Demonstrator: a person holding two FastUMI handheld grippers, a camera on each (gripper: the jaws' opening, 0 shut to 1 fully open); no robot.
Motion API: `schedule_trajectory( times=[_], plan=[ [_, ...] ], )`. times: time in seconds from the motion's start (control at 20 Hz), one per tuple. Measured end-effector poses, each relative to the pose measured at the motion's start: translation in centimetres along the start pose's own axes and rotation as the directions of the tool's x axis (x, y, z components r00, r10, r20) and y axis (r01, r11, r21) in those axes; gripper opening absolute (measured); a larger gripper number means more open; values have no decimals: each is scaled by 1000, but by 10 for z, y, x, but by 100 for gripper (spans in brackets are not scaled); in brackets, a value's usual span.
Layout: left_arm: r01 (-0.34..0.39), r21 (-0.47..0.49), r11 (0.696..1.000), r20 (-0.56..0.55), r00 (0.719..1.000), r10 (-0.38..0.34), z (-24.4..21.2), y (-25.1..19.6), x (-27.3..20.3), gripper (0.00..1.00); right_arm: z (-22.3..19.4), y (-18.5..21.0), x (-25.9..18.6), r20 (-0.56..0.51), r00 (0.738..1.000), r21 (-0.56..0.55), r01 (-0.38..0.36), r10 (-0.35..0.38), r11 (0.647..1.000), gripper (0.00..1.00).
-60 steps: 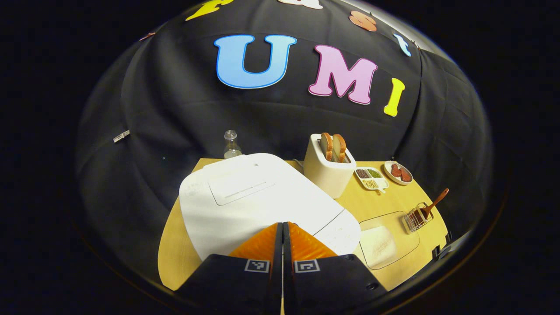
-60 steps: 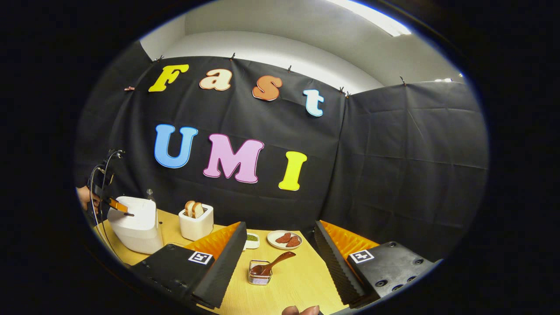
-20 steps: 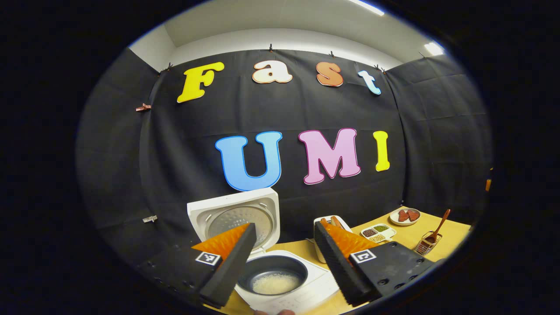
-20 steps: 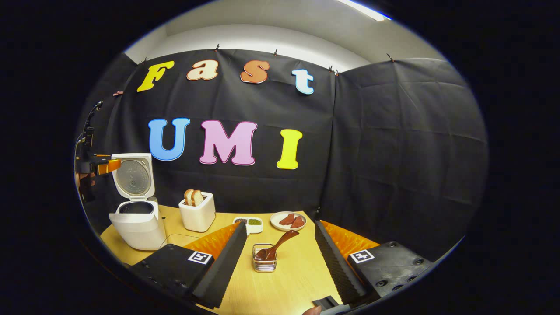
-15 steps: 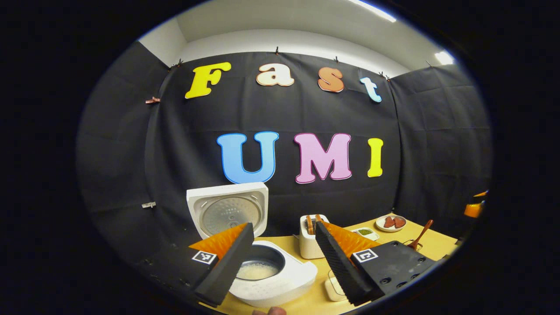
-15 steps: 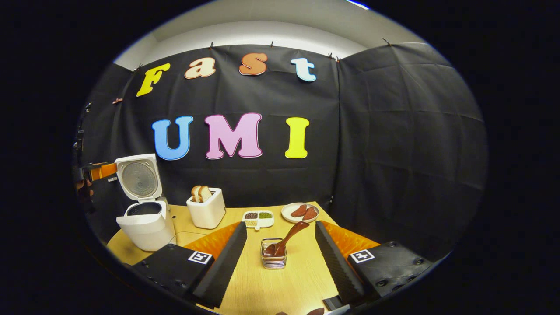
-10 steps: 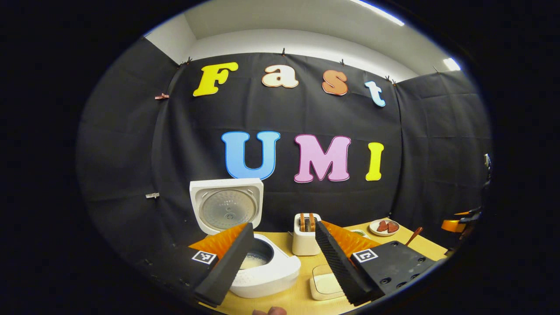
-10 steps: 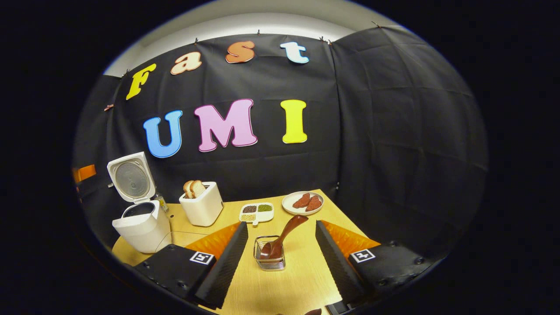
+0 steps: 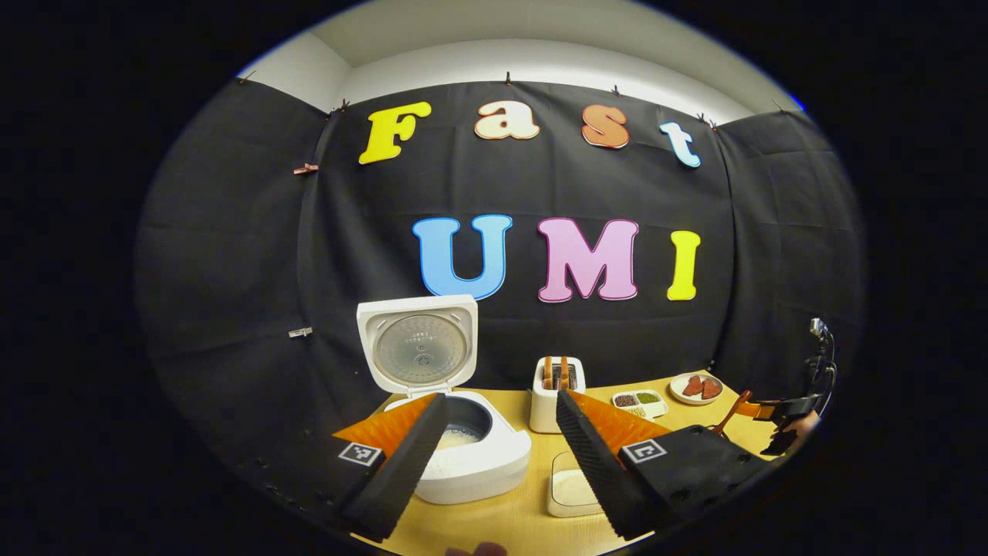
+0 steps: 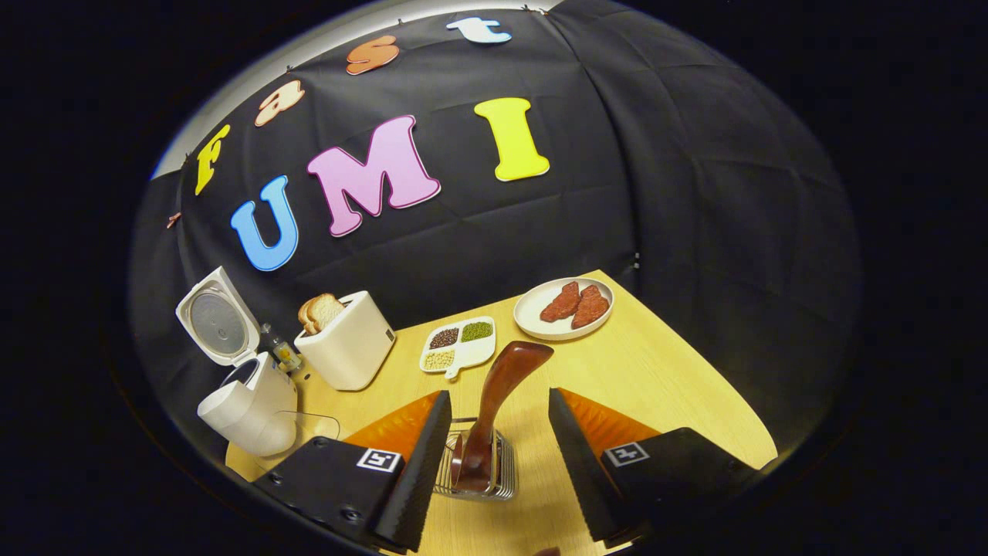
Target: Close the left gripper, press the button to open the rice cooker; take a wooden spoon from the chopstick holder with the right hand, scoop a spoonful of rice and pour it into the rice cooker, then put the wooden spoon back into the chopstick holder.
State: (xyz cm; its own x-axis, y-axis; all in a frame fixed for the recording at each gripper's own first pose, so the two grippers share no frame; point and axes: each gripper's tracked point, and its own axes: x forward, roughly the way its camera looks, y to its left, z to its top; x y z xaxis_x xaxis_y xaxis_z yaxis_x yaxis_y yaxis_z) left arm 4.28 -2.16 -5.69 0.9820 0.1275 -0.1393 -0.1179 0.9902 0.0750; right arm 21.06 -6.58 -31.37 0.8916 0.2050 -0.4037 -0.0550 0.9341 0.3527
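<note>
Right gripper [image 10: 492, 440] spread wide, flanking wooden spoon [image 10: 494, 401] upright in wire chopstick holder [image 10: 482, 467], untouched. Left gripper [image 9: 498, 455] likewise parted, before open rice cooker [image 9: 463, 455]. No legible labels on appliances.
</note>
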Motion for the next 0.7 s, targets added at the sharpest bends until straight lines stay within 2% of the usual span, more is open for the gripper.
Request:
schedule_trajectory(
  times=[0.15, 0.3, 0.4, 0.5, 0.7],
  plan=[
    [-32, -27, 999, -35, 999, 31, -6, -4, 3, 97, -15, 3, 37, -57, 997, 27, -41, 43, 999, 79],
    [-88, -29, 996, -60, 995, 86, -10, 8, 4, 97, -27, 12, 55, -100, 993, 52, -52, 57, 997, 41],
    [-116, -20, 993, -71, 991, 115, -13, 15, 2, 97, -31, 16, 51, -99, 993, 15, -60, 61, 998, 28],
    [-122, -27, 992, -70, 990, 120, -15, 19, 0, 97, -36, 23, 38, -93, 994, -5, -63, 63, 998, 28],
    [-72, -47, 996, -54, 996, 70, -16, 22, 5, 98, -53, 35, 28, -90, 995, -37, -54, 50, 998, 28]
  ],
)
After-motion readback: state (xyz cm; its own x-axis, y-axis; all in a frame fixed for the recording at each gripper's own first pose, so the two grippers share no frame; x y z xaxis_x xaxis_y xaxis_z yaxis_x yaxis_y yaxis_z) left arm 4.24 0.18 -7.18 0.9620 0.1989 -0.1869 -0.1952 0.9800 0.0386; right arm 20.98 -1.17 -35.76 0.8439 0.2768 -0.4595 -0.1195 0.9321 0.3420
